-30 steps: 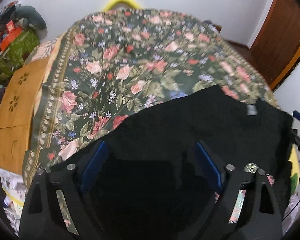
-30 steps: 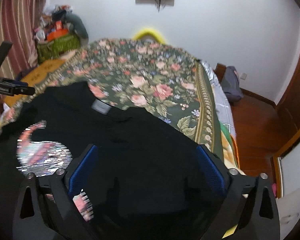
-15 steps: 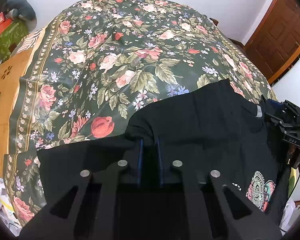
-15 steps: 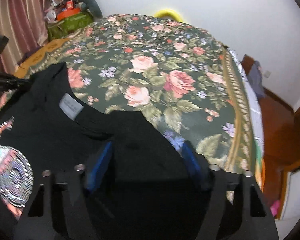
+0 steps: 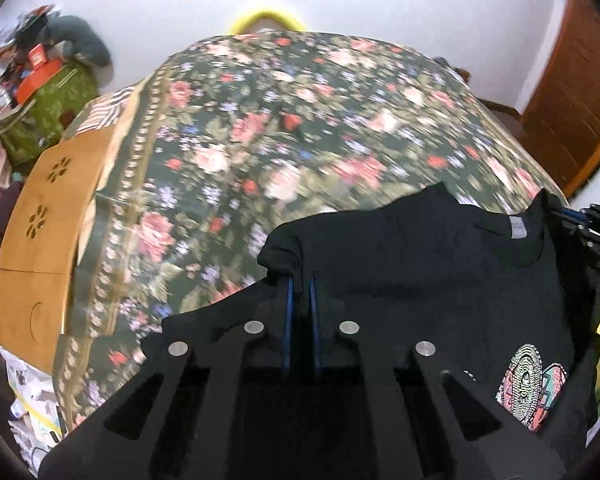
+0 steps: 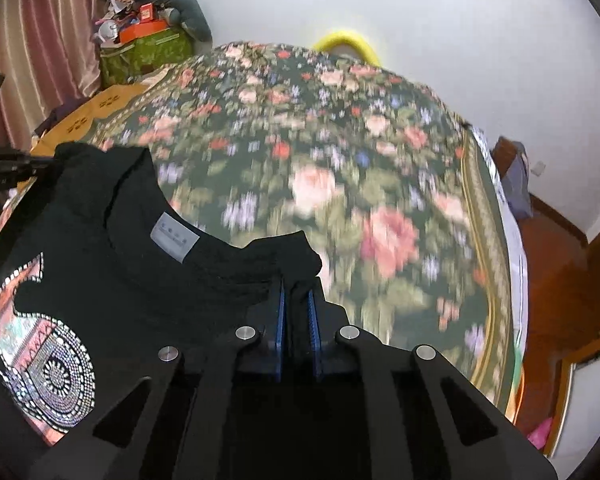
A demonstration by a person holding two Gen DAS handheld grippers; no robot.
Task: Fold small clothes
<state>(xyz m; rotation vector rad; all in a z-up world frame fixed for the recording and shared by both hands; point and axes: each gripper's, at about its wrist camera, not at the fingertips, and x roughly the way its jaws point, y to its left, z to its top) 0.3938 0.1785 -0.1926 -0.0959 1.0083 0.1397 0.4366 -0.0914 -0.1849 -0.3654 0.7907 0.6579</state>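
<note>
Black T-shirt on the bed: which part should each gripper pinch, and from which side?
Pinch the black T-shirt at its two shoulder corners flanking the collar label, coming from the near side. Left gripper and right gripper already clamp bunched fabric there.

Ahead of both tools the floral bedspread point(image 5: 300, 128) lies flat and bare up to the yellow headboard point(image 6: 346, 40) at the wall. Left of the left tool point(image 5: 299, 284), a wooden board point(image 5: 48, 216) edges the bed, with a cluttered green box point(image 5: 44, 112) beyond. Right of the right tool point(image 6: 298, 292), the bed drops to wood floor point(image 6: 556, 272).
</note>
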